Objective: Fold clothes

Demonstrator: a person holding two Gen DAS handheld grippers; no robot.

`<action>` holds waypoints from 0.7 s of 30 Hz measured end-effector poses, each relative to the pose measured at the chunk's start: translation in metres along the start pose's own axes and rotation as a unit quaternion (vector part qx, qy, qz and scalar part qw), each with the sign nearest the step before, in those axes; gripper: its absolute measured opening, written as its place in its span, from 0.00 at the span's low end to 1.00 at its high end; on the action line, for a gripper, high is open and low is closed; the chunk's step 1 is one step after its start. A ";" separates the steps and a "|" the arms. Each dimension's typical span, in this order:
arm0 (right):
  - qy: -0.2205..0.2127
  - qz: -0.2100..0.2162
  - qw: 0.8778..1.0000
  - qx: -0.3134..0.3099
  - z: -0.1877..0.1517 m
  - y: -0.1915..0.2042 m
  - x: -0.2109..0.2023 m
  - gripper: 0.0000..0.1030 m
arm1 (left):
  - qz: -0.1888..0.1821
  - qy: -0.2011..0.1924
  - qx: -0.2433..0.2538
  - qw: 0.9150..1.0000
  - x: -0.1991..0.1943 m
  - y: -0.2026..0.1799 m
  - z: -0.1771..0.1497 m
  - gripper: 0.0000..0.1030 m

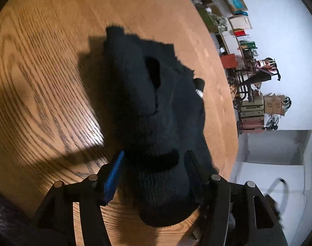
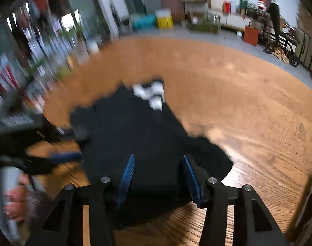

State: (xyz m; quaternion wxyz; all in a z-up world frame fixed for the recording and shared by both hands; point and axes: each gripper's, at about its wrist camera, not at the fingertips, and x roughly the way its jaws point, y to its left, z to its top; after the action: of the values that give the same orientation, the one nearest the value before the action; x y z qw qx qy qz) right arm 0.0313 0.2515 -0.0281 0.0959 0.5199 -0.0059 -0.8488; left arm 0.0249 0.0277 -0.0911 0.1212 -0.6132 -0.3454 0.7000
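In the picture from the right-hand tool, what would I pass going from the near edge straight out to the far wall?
Blue-padded right gripper → black garment → white patch at its far end → bare wooden table → grey floor → yellow box by the wall.

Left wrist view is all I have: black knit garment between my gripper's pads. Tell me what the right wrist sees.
Observer: The right gripper stands open over the same black garment, pads apart, not pinching it.
Operator: Report that white bit at the garment's far edge.
Observer: It is a white-and-black bundle lying on the garment's far end; too blurred to identify.
Operator: Say where my own gripper appears.
Observer: The left gripper shows at the garment's left edge, with a hand below it.
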 end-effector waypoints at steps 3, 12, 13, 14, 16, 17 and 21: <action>-0.007 0.005 1.000 0.017 -0.004 -0.006 0.017 0.56 | 0.008 0.011 0.012 1.000 0.013 -0.002 -0.007 0.59; 0.046 0.000 0.998 0.038 -0.037 0.012 -0.004 0.55 | 0.035 0.084 0.109 0.990 0.011 -0.002 -0.047 0.59; 0.051 -0.010 0.998 0.022 -0.053 0.023 -0.013 0.54 | 0.048 0.091 0.127 0.987 0.007 -0.002 -0.053 0.59; 0.052 -0.015 0.998 0.014 -0.066 0.031 -0.019 0.54 | 0.052 0.095 0.134 0.985 0.001 0.001 -0.057 0.59; 0.049 -0.011 0.999 0.015 -0.087 0.040 -0.028 0.54 | 0.065 0.091 0.142 0.984 -0.012 0.006 -0.064 0.59; 0.044 0.003 0.999 0.030 -0.094 0.037 -0.033 0.53 | 0.073 0.084 0.143 0.983 -0.019 0.009 -0.067 0.59; 0.008 0.021 0.997 0.071 -0.086 0.017 -0.064 0.41 | 0.090 0.018 0.210 0.973 -0.052 0.001 -0.084 0.20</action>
State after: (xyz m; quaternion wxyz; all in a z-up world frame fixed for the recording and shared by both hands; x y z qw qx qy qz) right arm 0.1383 0.2529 -0.0096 0.0763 0.5321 -0.0760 -0.8398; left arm 0.1155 0.0241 -0.0517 0.1901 -0.6153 -0.1313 0.7536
